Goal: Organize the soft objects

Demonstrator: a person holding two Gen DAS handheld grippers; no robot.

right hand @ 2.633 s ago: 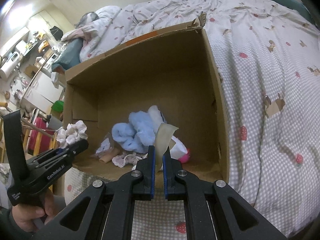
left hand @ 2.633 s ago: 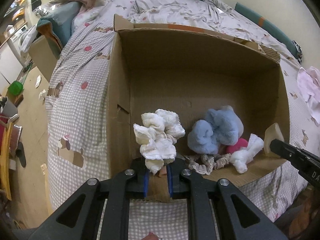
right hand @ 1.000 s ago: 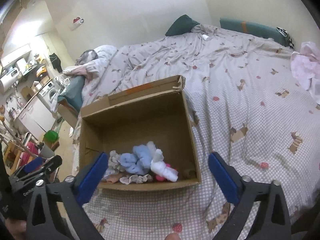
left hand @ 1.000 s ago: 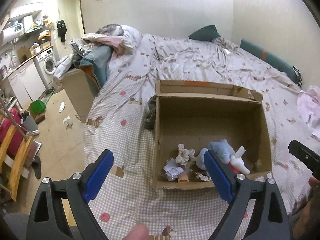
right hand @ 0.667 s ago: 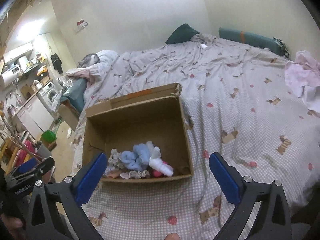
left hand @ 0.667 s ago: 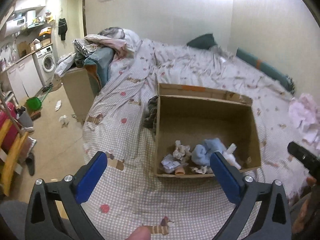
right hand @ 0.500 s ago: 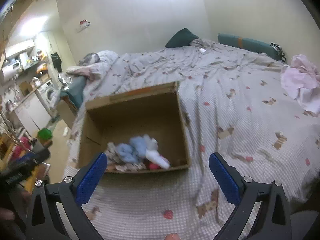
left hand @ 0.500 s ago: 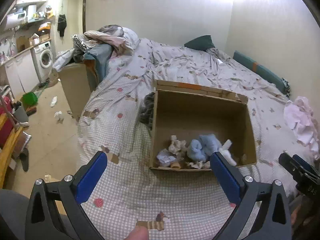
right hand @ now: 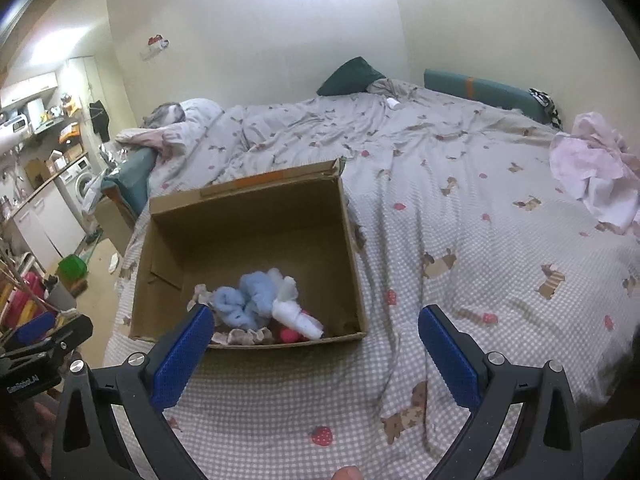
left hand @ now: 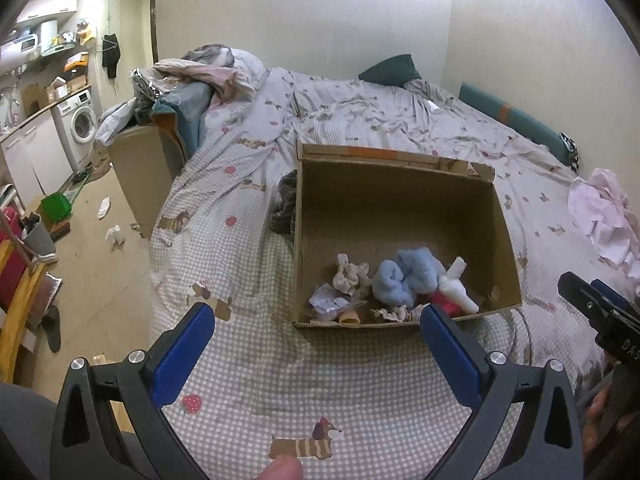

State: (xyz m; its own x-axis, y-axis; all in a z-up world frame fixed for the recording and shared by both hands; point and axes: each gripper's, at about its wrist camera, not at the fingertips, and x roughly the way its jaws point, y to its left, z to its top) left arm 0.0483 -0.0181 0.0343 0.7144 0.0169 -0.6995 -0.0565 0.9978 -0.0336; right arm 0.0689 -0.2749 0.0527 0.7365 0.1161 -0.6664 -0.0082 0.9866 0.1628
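Note:
A cardboard box (left hand: 400, 196) lies open on the bed; it also shows in the right wrist view (right hand: 248, 232). Inside near its front lie a light blue fluffy cloth (left hand: 404, 276), a cream scrunchie (left hand: 350, 274), a white sock (left hand: 456, 288), a pink item (left hand: 442, 306) and lace bits. The blue cloth (right hand: 248, 298) and white sock (right hand: 296, 316) show in the right wrist view too. My left gripper (left hand: 316, 332) is open and empty, held back from the box. My right gripper (right hand: 314, 332) is open and empty, likewise back from the box.
The bed has a grey checked cover (left hand: 320, 392). A pink cloth heap (right hand: 592, 168) lies at the right. A dark garment (left hand: 285, 204) lies left of the box. Bedding is piled on a cabinet (left hand: 140, 160) at the bed's left. Floor clutter lies at far left.
Both grippers let go of their pieces inside the box, opened wide and pulled back and up from it. The scrunchie and the pale piece now lie in the box.

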